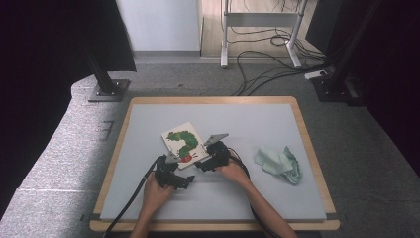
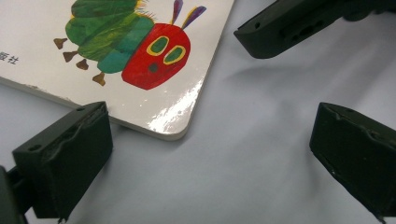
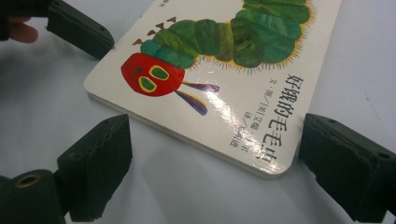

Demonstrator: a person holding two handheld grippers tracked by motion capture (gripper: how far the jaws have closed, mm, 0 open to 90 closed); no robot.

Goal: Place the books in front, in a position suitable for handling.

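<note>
Your picture book (image 1: 183, 144) lies flat on the grey bench (image 1: 247, 198), a little left of the middle, cover up, with a green caterpillar and its red head toward your side. The book sits slightly turned, its near corners pointing at your two hands.

Your left claw (image 1: 174, 157) rests low at the book's near left corner. In the left gripper view (image 2: 210, 154) its jaws stand wide apart with bare bench between them; the rounded corner of the book (image 2: 116, 70) lies just ahead of the left jaw, close to it, and you grip nothing.

Your right claw (image 1: 208, 149) sits just beside the book's near right edge. In the right gripper view (image 3: 215, 163) its jaws are spread wide, one on each side of the book's near edge (image 3: 210, 88); the pads do not press on it, so the book is not held. The other claw's jaw (image 3: 79, 29) shows beyond the far corner there.

A pale green cloth (image 1: 280, 163) lies crumpled on the bench, well apart to the right.
</note>
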